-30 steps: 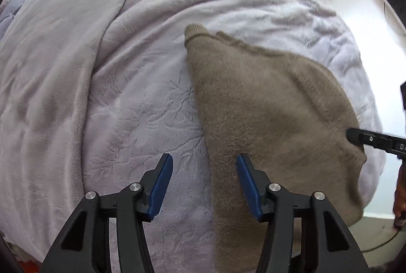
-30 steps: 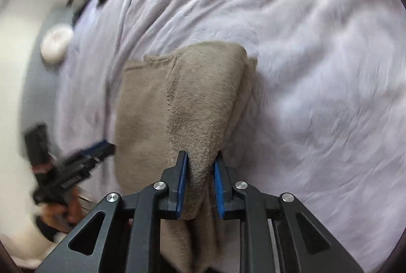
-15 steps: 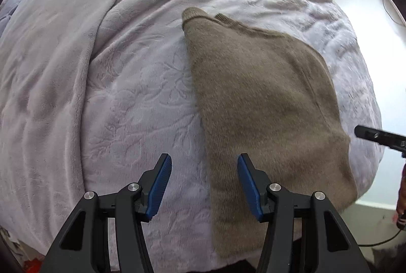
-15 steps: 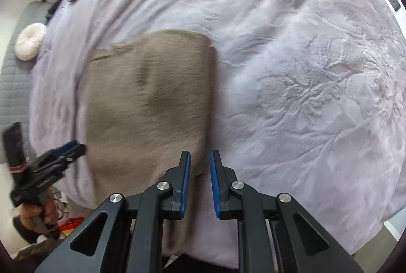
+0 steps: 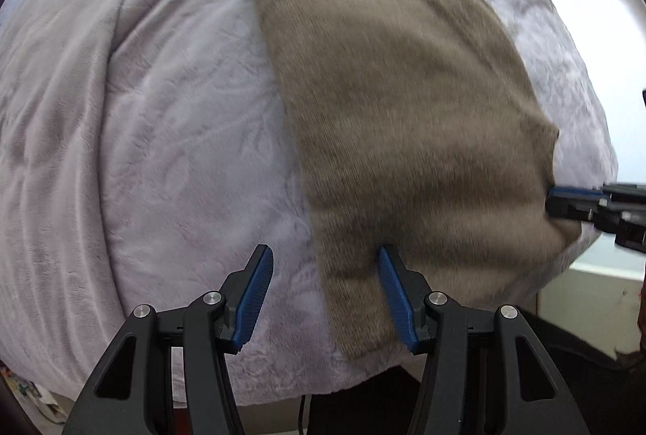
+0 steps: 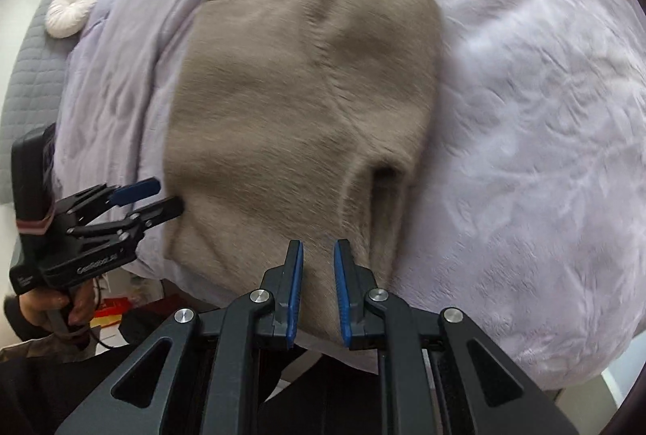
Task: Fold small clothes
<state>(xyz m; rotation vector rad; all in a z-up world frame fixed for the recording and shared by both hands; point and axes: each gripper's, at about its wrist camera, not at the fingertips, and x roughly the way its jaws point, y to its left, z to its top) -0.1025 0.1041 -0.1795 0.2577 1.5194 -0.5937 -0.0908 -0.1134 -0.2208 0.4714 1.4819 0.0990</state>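
Mid-fold: the taupe fuzzy knit garment (image 6: 307,104) lies on lilac plush bedding (image 6: 525,112) beneath my half-open left gripper (image 5: 323,291) and narrowed, empty right gripper (image 6: 318,287); next, I'd grip its near hem.

Sweater (image 5: 403,120) on blanket (image 5: 169,152)

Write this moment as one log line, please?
left gripper: open, over sweater edge | right gripper: narrow gap, closing, nothing pinched | brown sweater: folded on lilac blanket
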